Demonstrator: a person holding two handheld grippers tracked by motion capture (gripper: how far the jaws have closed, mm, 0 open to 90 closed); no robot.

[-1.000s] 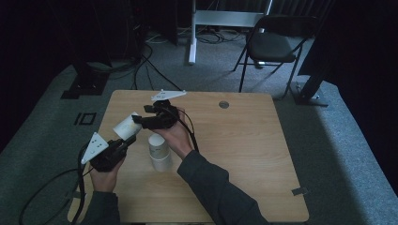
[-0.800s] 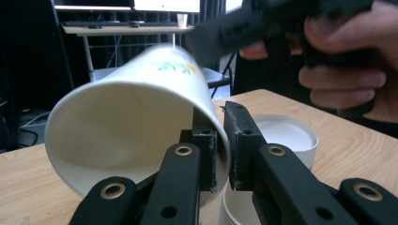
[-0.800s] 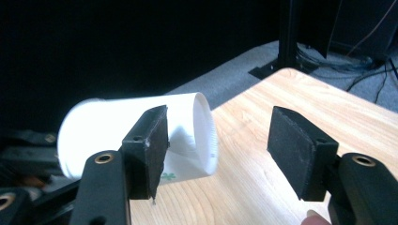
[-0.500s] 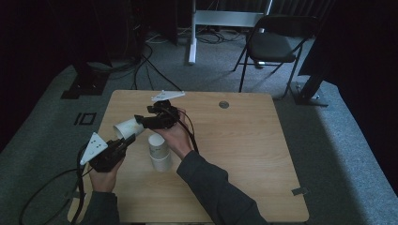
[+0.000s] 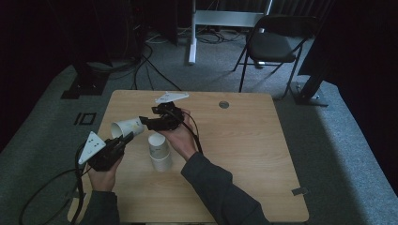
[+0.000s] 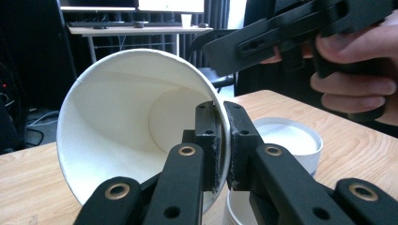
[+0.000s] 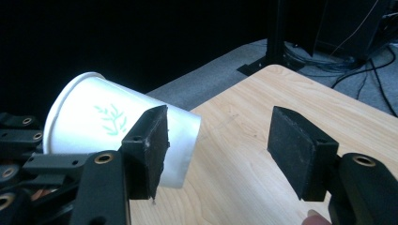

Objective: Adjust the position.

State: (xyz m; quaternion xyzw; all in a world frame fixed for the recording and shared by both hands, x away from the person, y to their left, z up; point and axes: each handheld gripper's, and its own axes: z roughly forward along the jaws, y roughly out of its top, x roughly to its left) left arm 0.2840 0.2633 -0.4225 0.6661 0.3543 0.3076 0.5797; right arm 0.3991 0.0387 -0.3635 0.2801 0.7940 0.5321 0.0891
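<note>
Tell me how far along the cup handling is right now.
Done: left gripper is shut on the rim of the paper cup, held tilted above the table. In hand: right gripper, open, sits by its base. Left: grip it; cup stack waits.

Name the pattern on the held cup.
White cup with a green leafy sprig print, clearest in the right gripper view.

no readable text, brand or number anywhere, cup (image 7: 117,126) carries a green leaf sprig print only, no lettering, monitors in the background of the left gripper view too small to read
</note>
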